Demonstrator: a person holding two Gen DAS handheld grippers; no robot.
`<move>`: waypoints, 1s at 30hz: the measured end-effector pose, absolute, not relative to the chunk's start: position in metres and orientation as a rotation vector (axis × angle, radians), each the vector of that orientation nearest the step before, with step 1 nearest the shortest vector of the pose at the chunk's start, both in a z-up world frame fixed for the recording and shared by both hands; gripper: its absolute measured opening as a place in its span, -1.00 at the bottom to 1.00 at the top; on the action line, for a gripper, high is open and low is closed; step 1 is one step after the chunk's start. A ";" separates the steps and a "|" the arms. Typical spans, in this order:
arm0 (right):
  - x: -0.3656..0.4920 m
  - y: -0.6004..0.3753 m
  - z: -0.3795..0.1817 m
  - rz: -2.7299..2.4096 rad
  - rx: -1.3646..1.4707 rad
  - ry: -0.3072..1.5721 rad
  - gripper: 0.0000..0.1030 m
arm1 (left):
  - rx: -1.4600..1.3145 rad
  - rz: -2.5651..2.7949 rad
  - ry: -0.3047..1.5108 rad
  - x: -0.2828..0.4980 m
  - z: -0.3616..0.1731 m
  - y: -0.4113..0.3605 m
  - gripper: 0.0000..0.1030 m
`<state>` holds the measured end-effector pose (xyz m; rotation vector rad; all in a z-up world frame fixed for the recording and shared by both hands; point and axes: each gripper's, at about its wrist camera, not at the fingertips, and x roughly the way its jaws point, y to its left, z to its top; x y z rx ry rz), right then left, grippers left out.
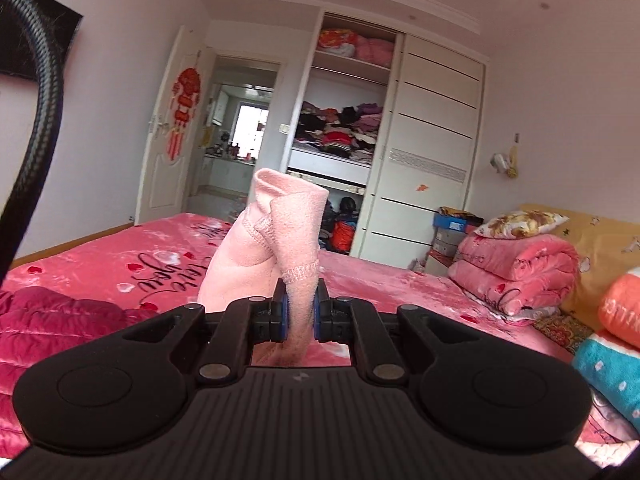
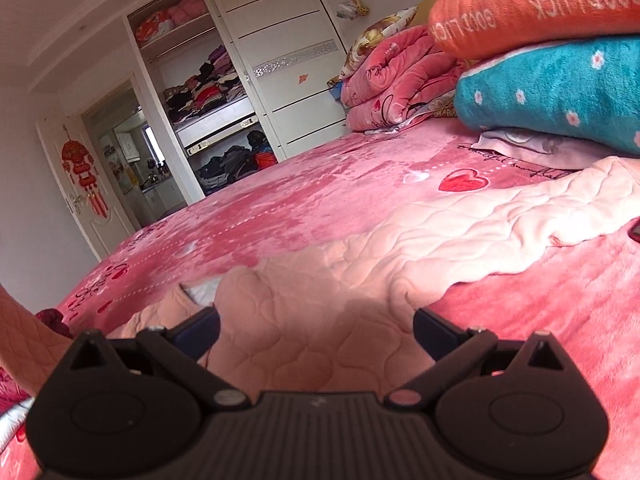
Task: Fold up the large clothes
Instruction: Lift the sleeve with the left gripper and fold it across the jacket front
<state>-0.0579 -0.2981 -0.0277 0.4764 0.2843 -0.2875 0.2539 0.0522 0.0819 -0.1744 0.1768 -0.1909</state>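
Pinching pink garment (image 1: 264,240), left gripper (image 1: 302,304) jaws closed; right gripper (image 2: 316,326) jaws wide, empty; wardrobe (image 1: 340,128) holds clothes.

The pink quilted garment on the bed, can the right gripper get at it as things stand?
Probably yes: the right gripper is open just above the pink quilted garment, with nothing in between.

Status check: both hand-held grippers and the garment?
Left hand-held gripper shut on pink quilted garment's edge, lifted. Right hand-held gripper open over garment spread on bed. Red jacket lies beside.
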 end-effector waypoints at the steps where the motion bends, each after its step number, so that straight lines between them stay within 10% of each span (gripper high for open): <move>1: -0.059 -0.306 -0.028 -0.298 0.501 0.270 0.98 | -0.155 -0.223 0.182 0.257 0.080 0.036 -0.83; 30: -0.095 -0.420 -0.047 -0.418 0.894 0.121 0.98 | 0.104 -0.579 0.574 0.238 -0.113 -0.193 -0.78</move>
